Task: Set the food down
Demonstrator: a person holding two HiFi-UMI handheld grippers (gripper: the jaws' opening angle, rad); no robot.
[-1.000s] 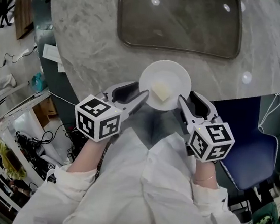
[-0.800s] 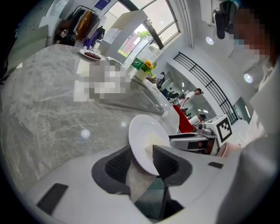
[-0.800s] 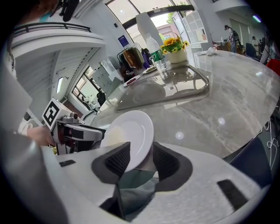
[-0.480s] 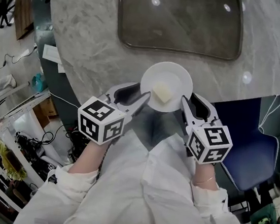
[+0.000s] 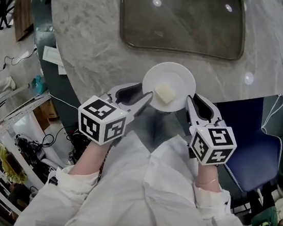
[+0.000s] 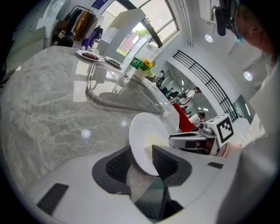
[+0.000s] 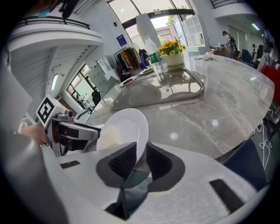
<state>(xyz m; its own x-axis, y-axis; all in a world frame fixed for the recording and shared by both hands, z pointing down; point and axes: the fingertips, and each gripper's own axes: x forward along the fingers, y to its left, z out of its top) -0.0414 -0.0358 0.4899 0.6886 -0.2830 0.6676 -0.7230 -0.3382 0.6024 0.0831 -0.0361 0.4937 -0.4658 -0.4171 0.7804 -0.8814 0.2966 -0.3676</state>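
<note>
Gripper views alone show left gripper (image 6: 141,151) clamping plate (image 6: 146,131) rim, right gripper (image 7: 140,148) just closed onto it

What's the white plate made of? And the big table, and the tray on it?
The plate looks like glazed ceramic, maybe melamine: plain white, smooth, slightly shiny. The table looks like polished marble or stone: grey with pale veins, mirroring the ceiling lights. The tray seems to be shiny metal, possibly glass: its raised rim gleams and its floor reflects.
</note>
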